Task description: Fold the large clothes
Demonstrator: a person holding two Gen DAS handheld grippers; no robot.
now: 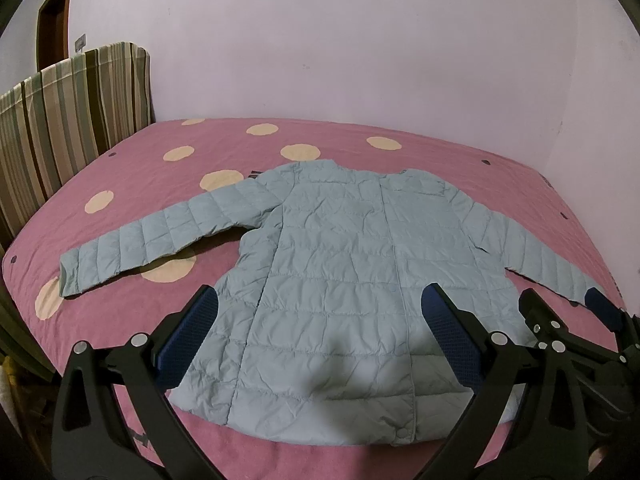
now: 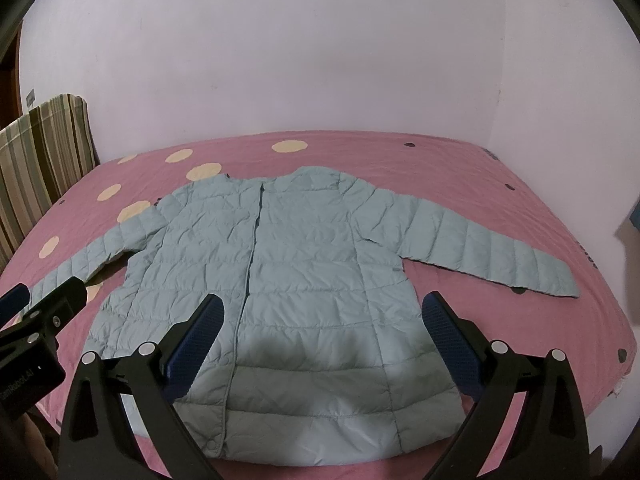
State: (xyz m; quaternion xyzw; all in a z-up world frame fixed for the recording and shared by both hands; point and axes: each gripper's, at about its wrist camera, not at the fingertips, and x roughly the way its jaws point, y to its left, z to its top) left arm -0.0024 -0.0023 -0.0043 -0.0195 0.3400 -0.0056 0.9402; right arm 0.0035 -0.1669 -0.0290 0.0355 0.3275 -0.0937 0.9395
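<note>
A light blue quilted puffer jacket point(image 1: 340, 264) lies flat and front up on the pink bed, both sleeves spread out to the sides; it also shows in the right wrist view point(image 2: 288, 264). My left gripper point(image 1: 320, 308) is open and empty, hovering above the jacket's lower hem. My right gripper point(image 2: 320, 312) is open and empty too, above the hem a little further right. The right gripper point(image 1: 568, 312) shows at the right edge of the left wrist view, and the left gripper point(image 2: 36, 304) at the left edge of the right wrist view.
The bed has a pink sheet with cream dots point(image 1: 300, 152). A striped headboard cushion point(image 1: 72, 120) stands at the left. A plain wall point(image 1: 320, 40) runs behind the bed, with a brown door point(image 1: 52, 20) at far left. The bed's right edge point(image 2: 600, 280) drops off.
</note>
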